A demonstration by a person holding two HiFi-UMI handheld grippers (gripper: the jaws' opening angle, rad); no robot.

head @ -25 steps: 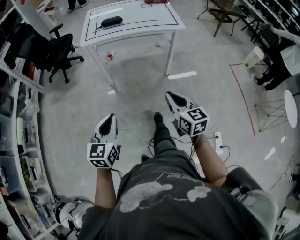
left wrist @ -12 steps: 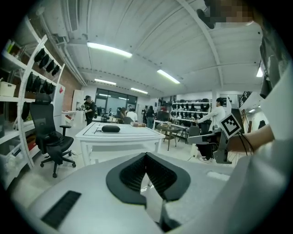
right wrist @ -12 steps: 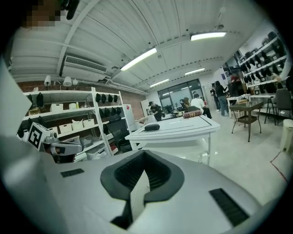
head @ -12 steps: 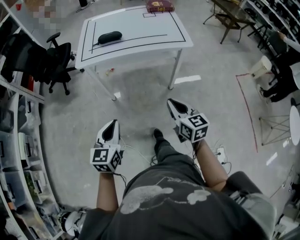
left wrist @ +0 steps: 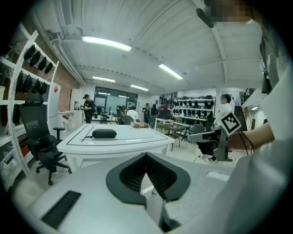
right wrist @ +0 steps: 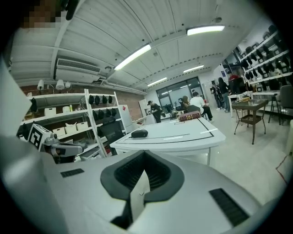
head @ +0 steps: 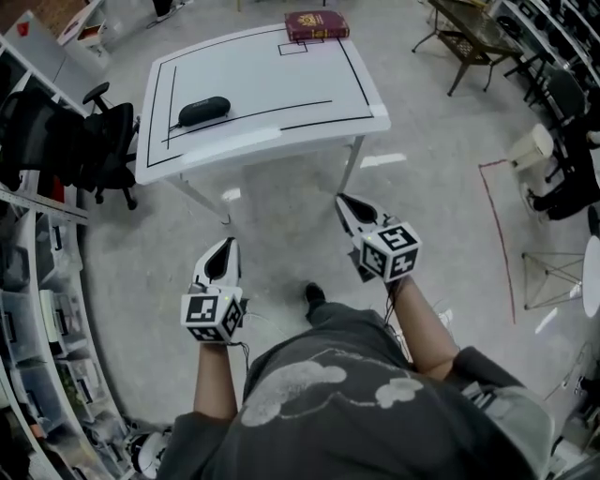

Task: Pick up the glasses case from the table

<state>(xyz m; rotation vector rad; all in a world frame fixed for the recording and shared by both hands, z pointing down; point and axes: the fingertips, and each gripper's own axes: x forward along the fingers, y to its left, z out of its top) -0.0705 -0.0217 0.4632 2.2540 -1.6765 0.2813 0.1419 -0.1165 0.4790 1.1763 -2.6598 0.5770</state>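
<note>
Case (head: 203,111) nr table (head: 281,89) edge (floor (head: 281,220) ahead)

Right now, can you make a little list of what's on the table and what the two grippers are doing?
table: white, black lines on top
glasses case: dark, lying on the table's left part
book: red, at the far edge
left gripper: fingers together, empty, short of the table
right gripper: fingers together, empty, short of the table
</note>
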